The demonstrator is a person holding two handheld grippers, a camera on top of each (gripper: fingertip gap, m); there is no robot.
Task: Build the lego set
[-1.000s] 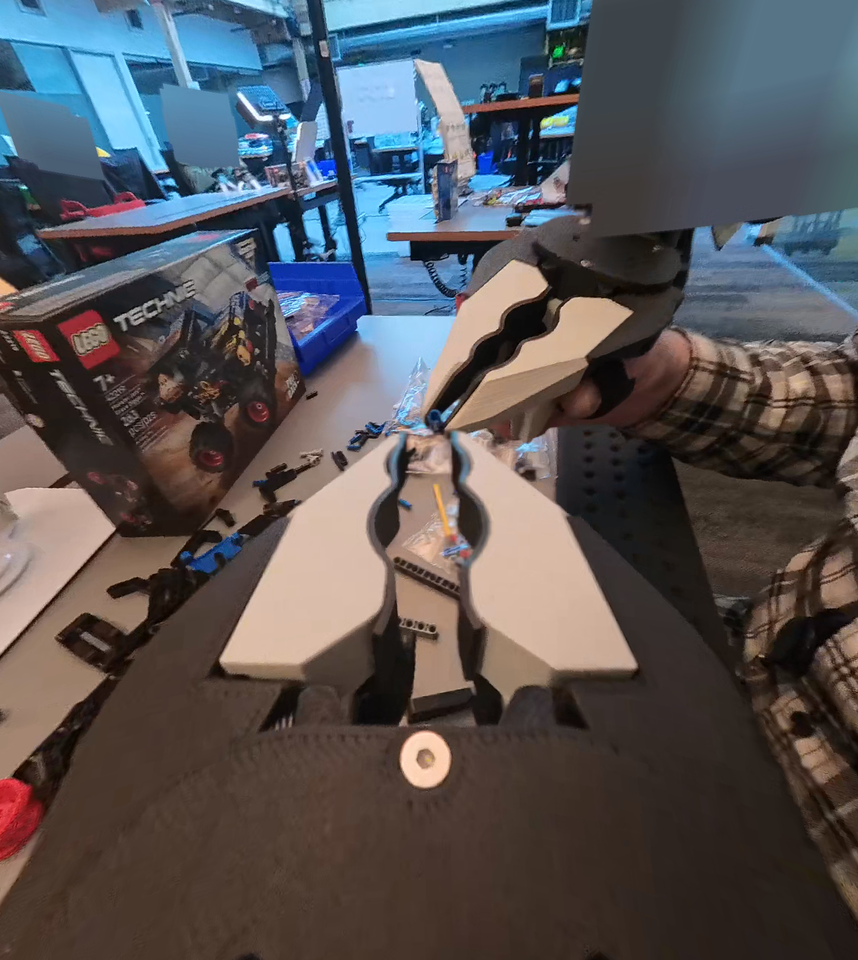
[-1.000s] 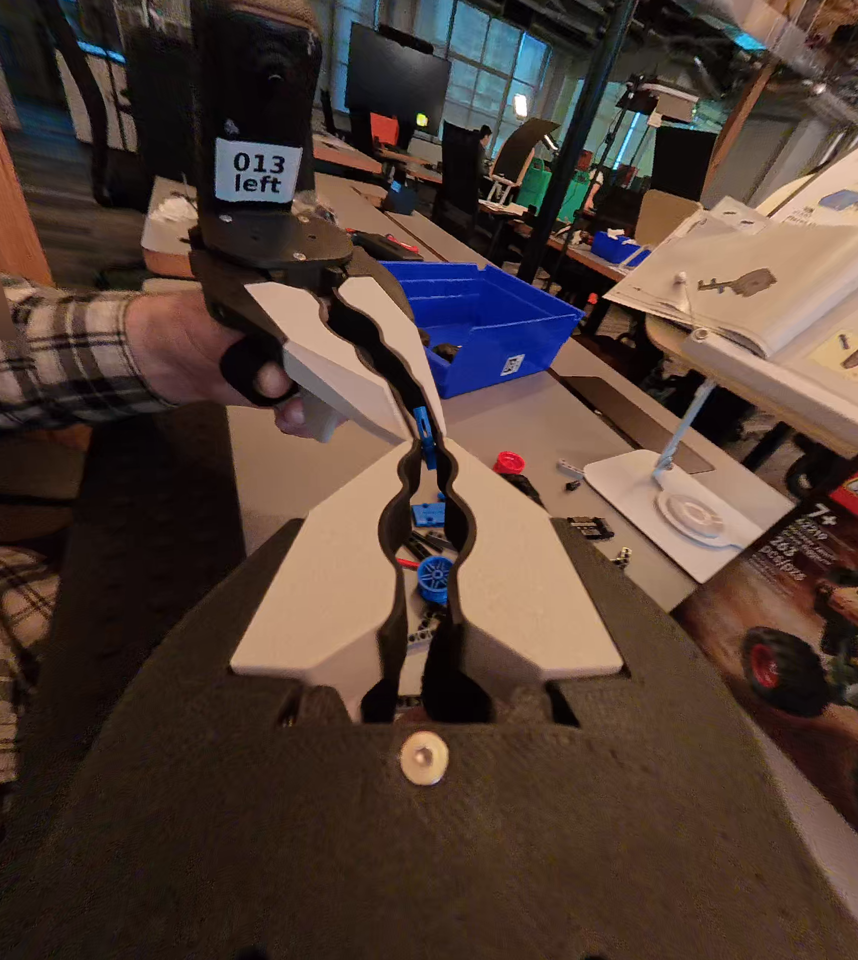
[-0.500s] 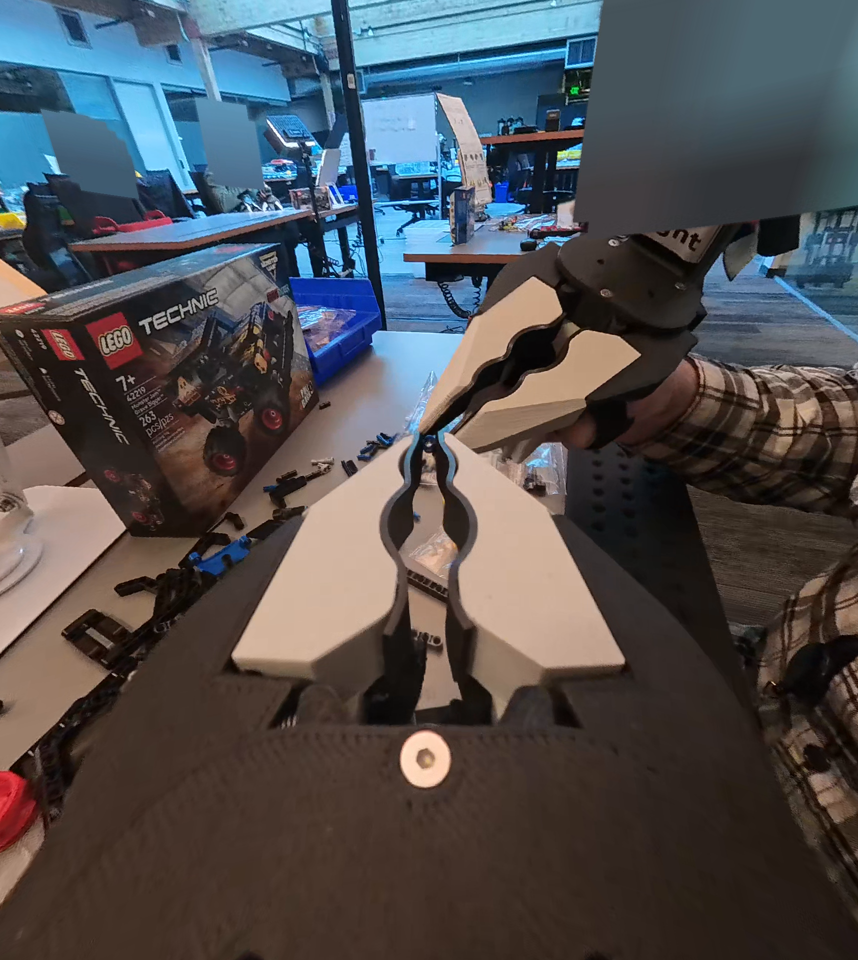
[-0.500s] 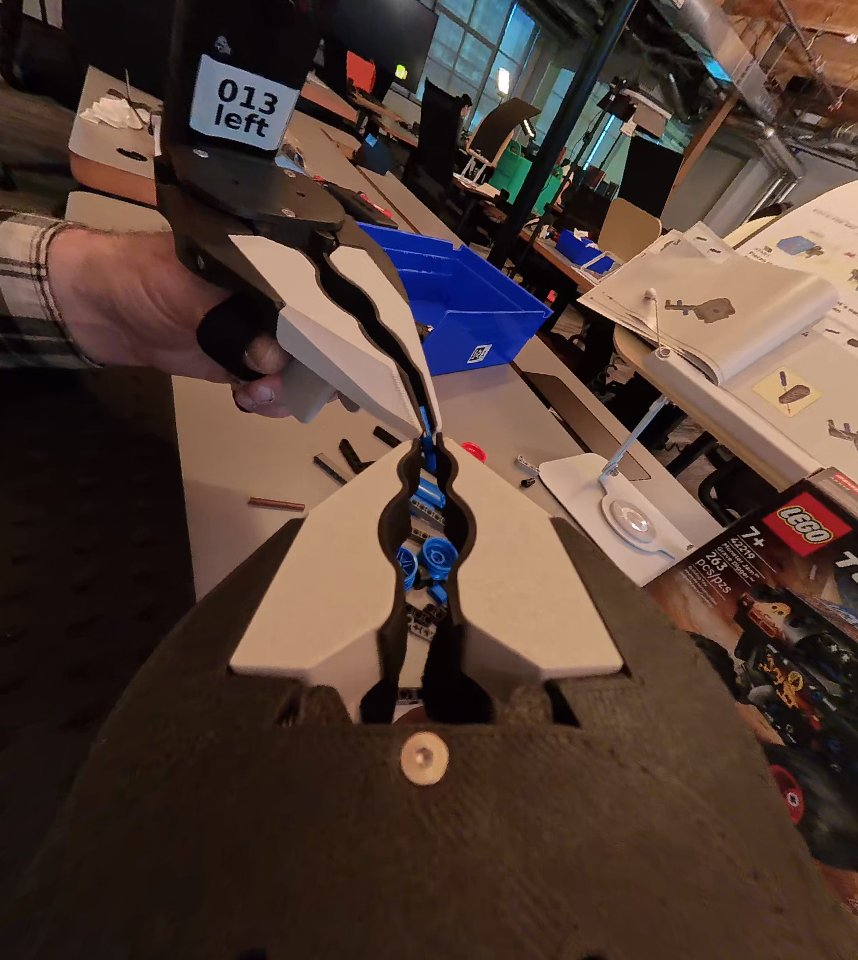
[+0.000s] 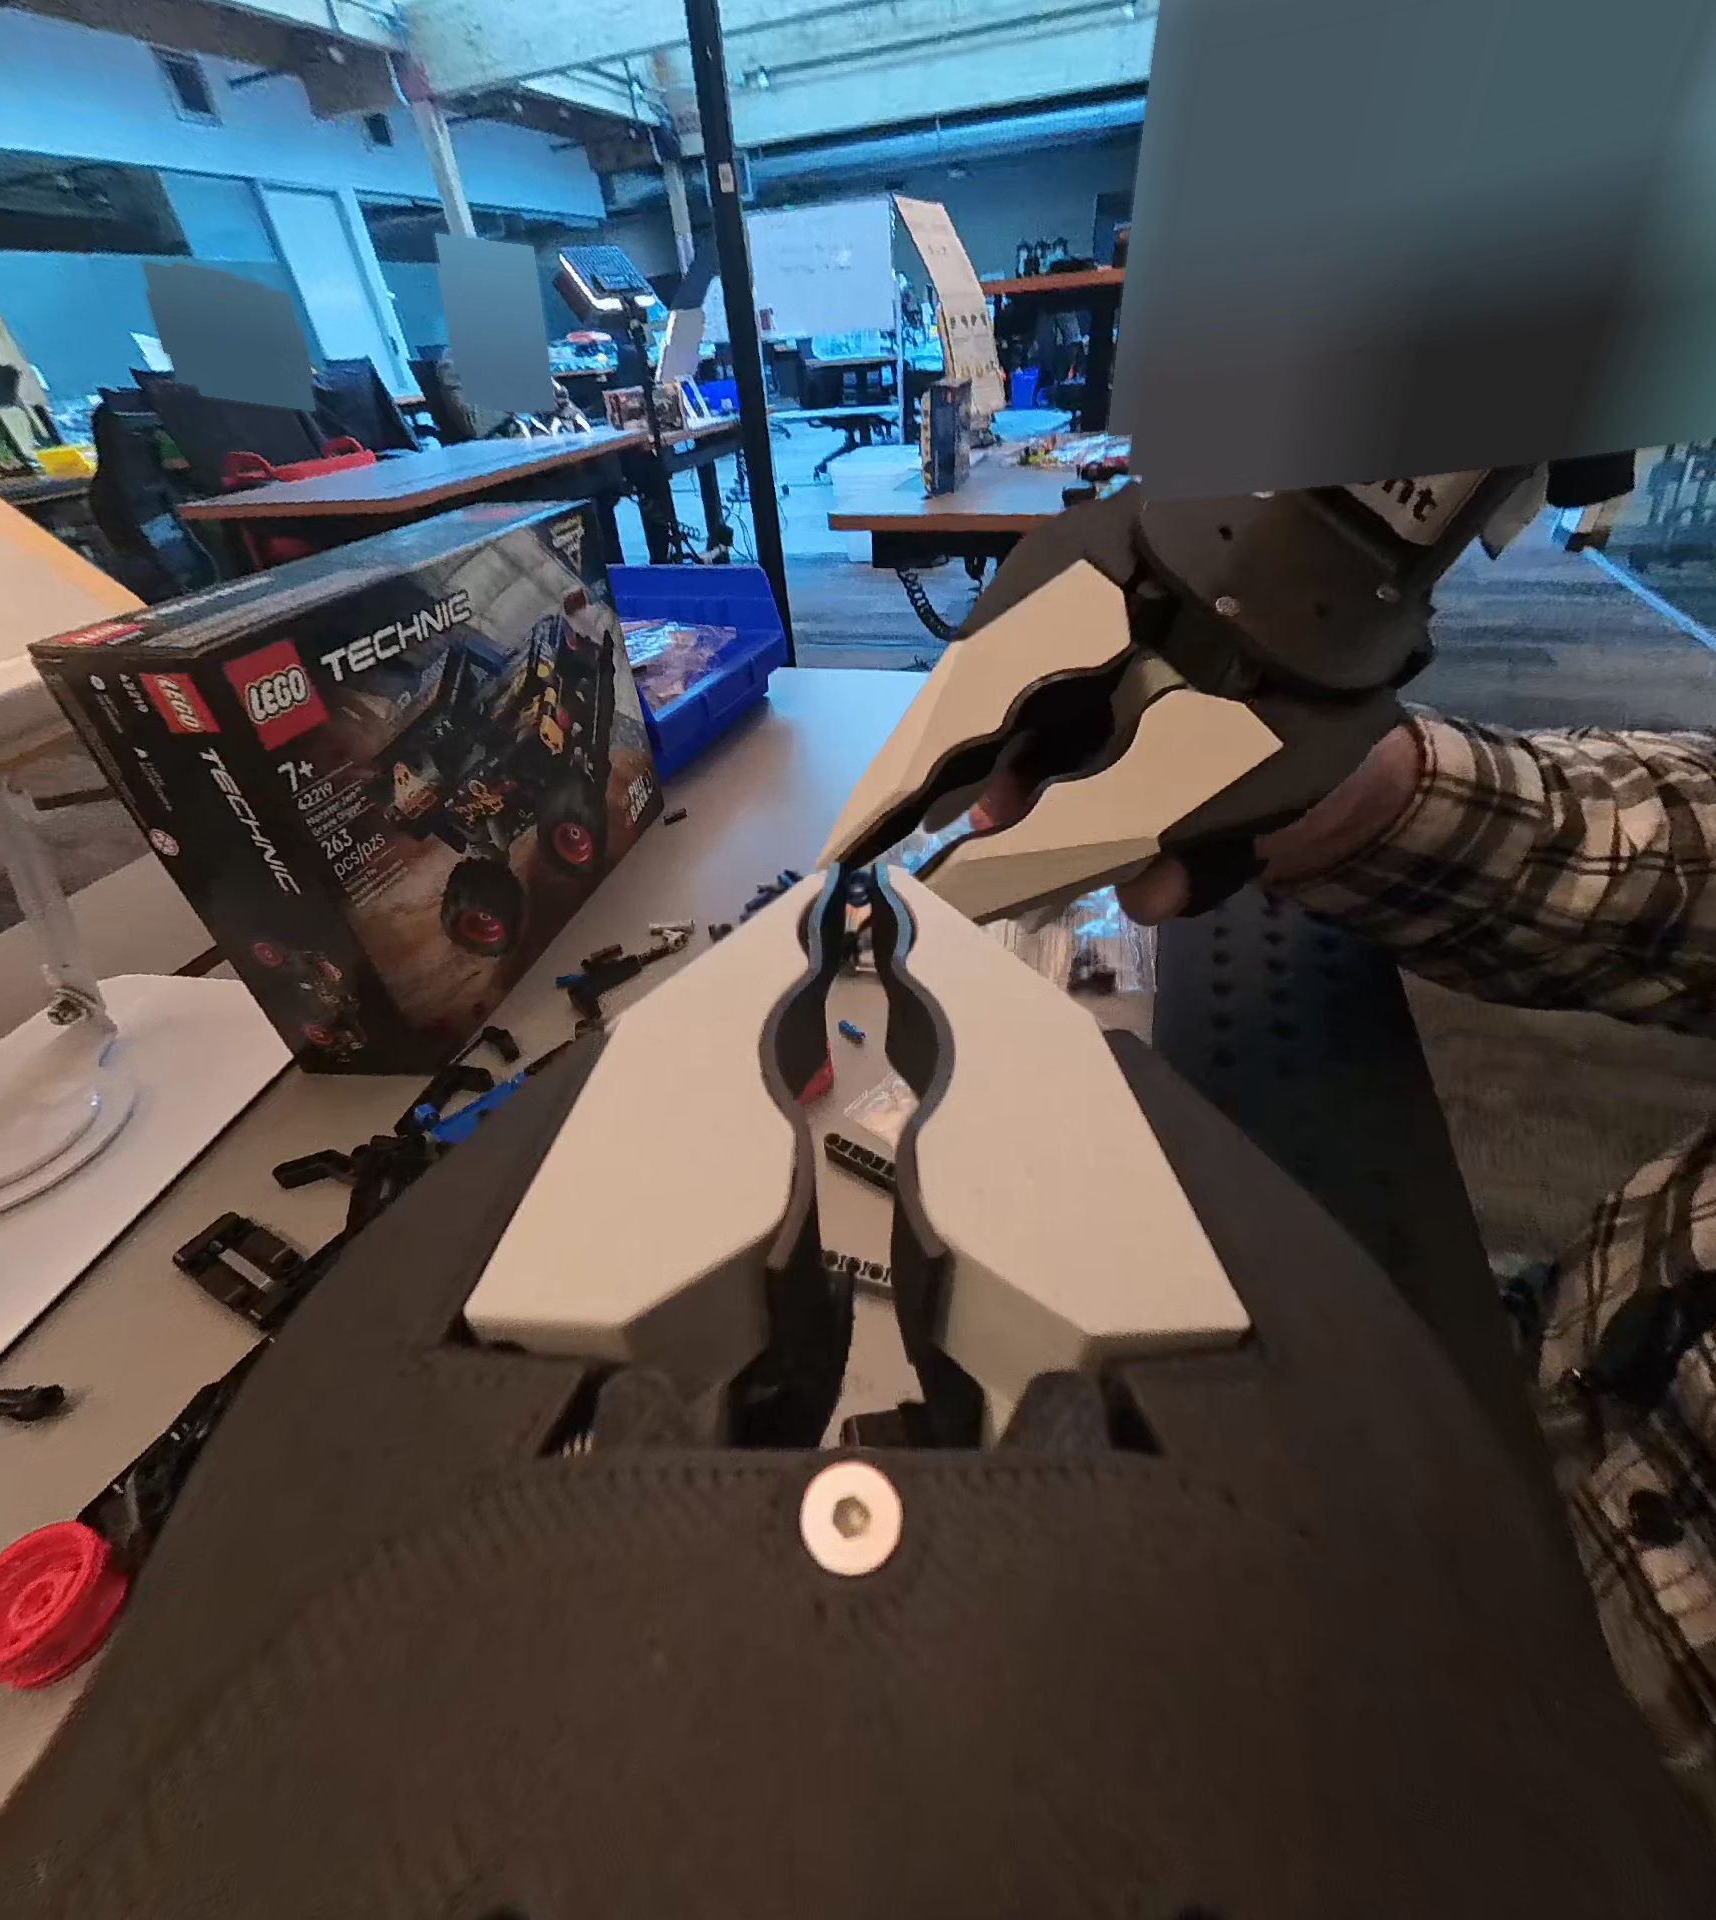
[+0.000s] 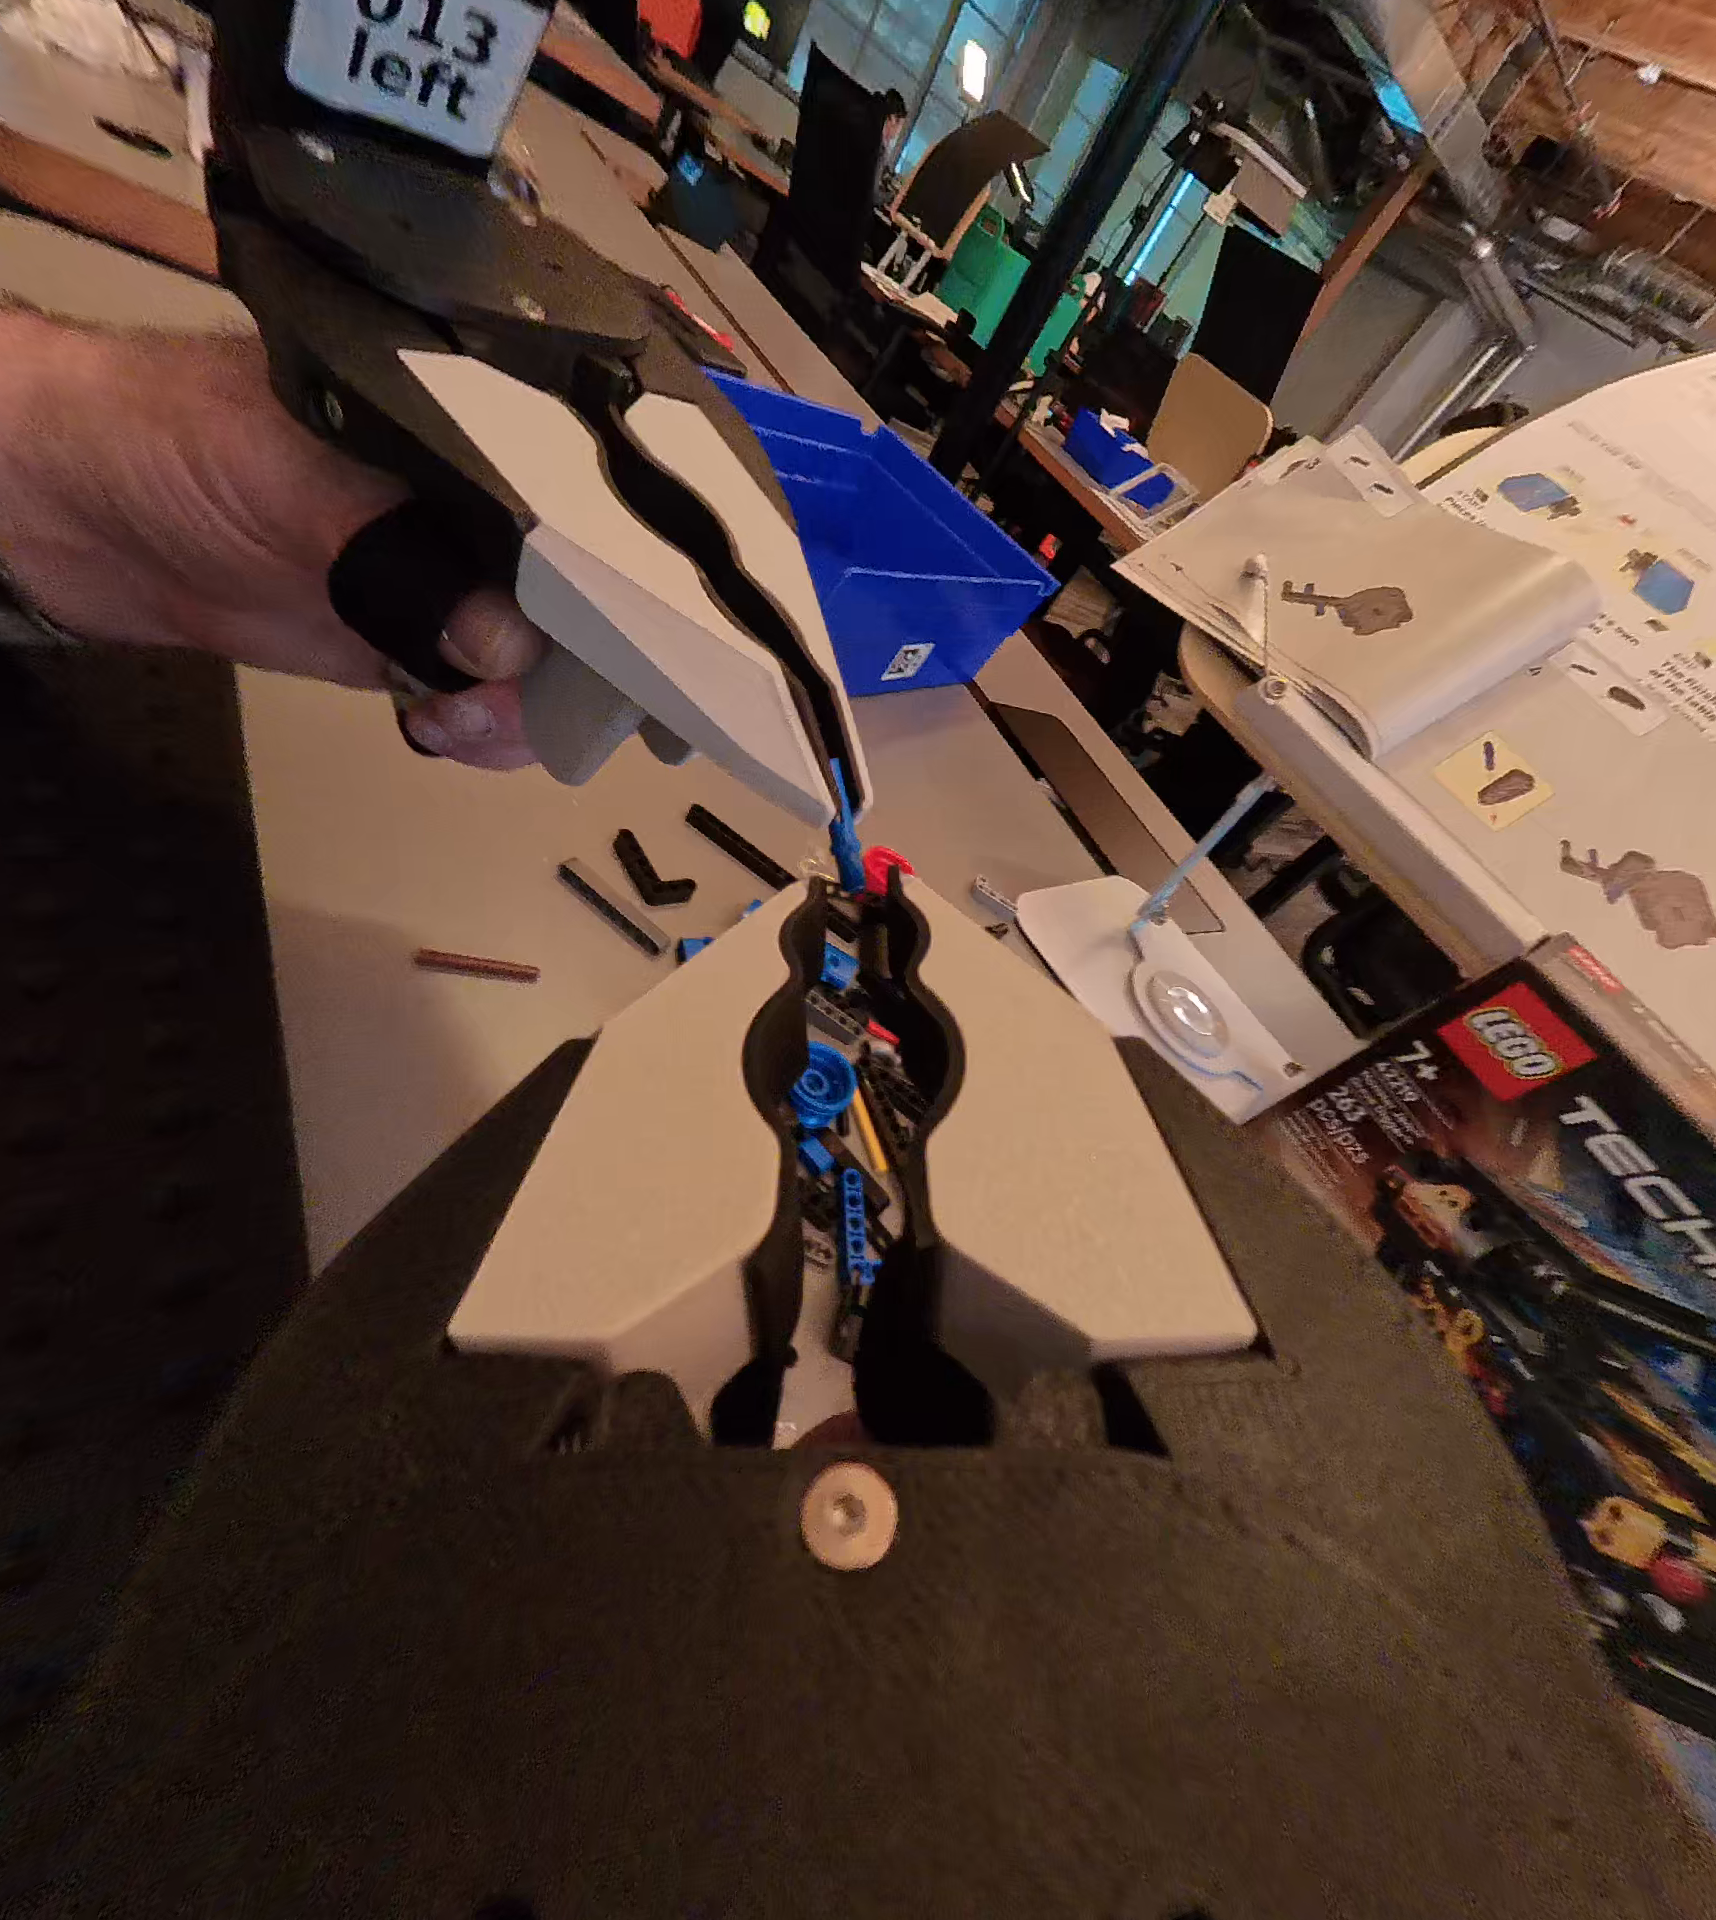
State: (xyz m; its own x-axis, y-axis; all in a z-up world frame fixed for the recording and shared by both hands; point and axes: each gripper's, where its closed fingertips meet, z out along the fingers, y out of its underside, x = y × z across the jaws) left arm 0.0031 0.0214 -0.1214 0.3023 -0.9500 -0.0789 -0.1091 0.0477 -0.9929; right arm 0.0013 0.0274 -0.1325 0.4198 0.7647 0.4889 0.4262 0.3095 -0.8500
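Tools raised — blue pin [image 6: 843, 840] between tips

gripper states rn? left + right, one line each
Left gripper: shut on a small blue piece pinched at its fingertips.
Right gripper: fingers nearly together, tips at the blue piece and a red piece; its grip cannot be told.

The set box [image 5: 355, 769] stands on the table [image 5: 802, 748], bin [image 5: 698, 665] behind it.

lego box [image 6: 1602, 1299] cut off at right edge, red wheel [image 5: 33, 1605] partly hidden
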